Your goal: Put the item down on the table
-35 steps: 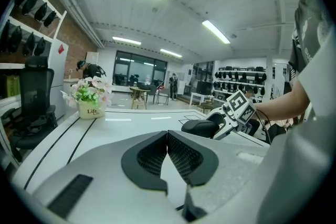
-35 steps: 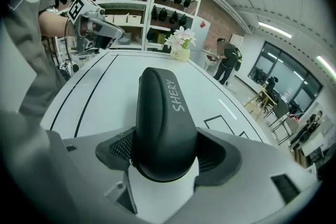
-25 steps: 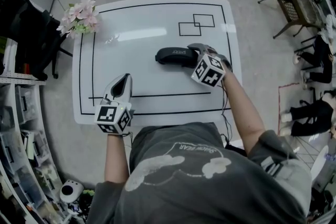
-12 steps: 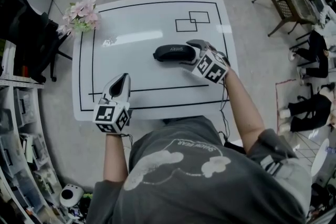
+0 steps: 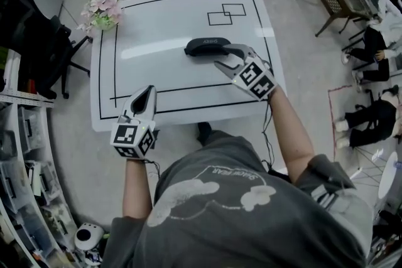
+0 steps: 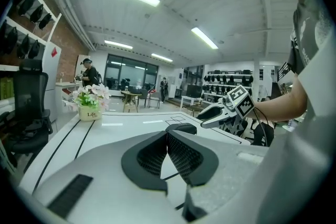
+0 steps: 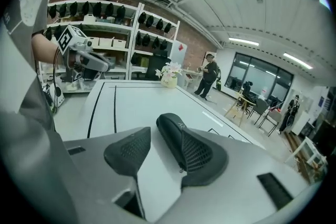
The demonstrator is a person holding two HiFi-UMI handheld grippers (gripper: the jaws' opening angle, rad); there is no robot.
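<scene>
Black case [image 5: 207, 46], print illegible, on table [image 5: 157, 22] — right claw [image 5: 219, 54] closing empty beside it, left claw [image 5: 149, 92] closed, flowerpot [image 6: 92, 112] marked "Life"

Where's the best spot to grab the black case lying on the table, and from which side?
Grip the black case across its narrow width at mid-length, probably coming from the person's side. It lies flat, long side across the table, so that span should fit best. The right claw, jaws closing on nothing, is at its right end.
</scene>
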